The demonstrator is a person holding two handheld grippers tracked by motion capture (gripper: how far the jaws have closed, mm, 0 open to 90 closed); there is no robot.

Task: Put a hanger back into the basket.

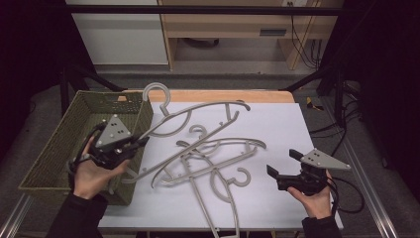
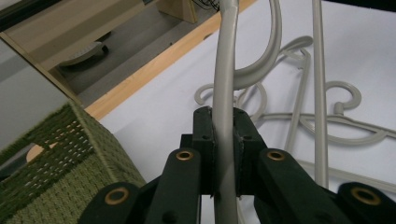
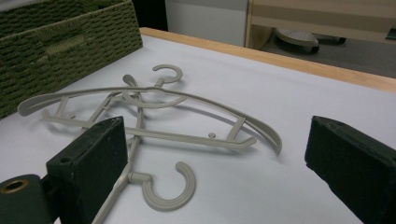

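Left gripper view: jaws clamped on a hanger

Left gripper view shows the left gripper [image 2: 223, 154] pinching a grey hanger [image 2: 224, 84], by the green basket [image 1: 74, 134] at the tabletop's [image 1: 277, 124] left edge. Right gripper [image 1: 282, 163] hovers wide-jawed near the right edge.

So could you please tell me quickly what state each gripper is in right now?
Left gripper: shut on a hanger, beside the basket.
Right gripper: open, holding nothing, above the table.

basket [image 1: 59, 144] left of hangers [image 1: 208, 153] on table [image 1: 297, 129]
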